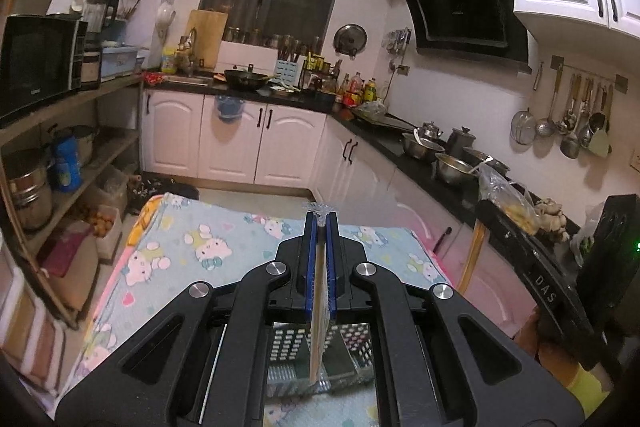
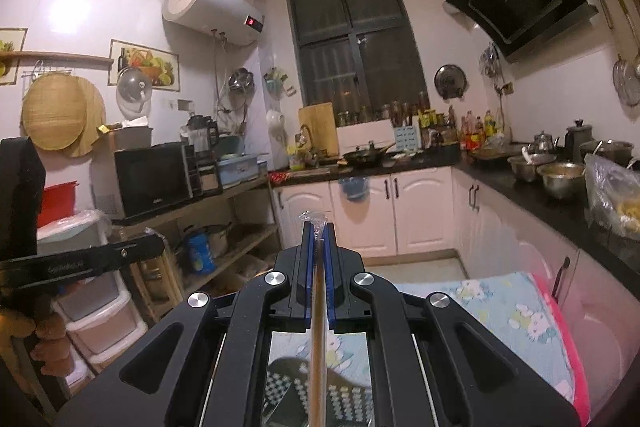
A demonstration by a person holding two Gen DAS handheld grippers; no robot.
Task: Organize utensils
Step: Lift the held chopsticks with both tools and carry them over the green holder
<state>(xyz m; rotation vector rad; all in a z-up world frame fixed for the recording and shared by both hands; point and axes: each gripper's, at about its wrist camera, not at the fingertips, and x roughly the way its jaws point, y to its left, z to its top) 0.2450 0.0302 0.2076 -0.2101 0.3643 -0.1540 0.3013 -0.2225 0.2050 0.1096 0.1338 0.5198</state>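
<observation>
**Above the cartoon-print table, both grippers carrying wrapped chopsticks**

Over the near table (image 1: 208,247) we hold the left gripper (image 1: 321,223) clamped tight on a bundle of wrapped chopsticks (image 1: 319,327), their plastic tip poking past the fingers. Our right gripper (image 2: 319,231) is likewise closed on a single wrapped pair (image 2: 317,339). Below both sits a perforated metal holder (image 1: 286,347), near us. We judge this the carry step; next we need to tip the sticks downward and lower them into the holder before letting go.

Two tools (image 1: 321,223) (image 2: 319,233) — each holding one wrapped chopstick pack (image 1: 320,307) (image 2: 318,327).
</observation>
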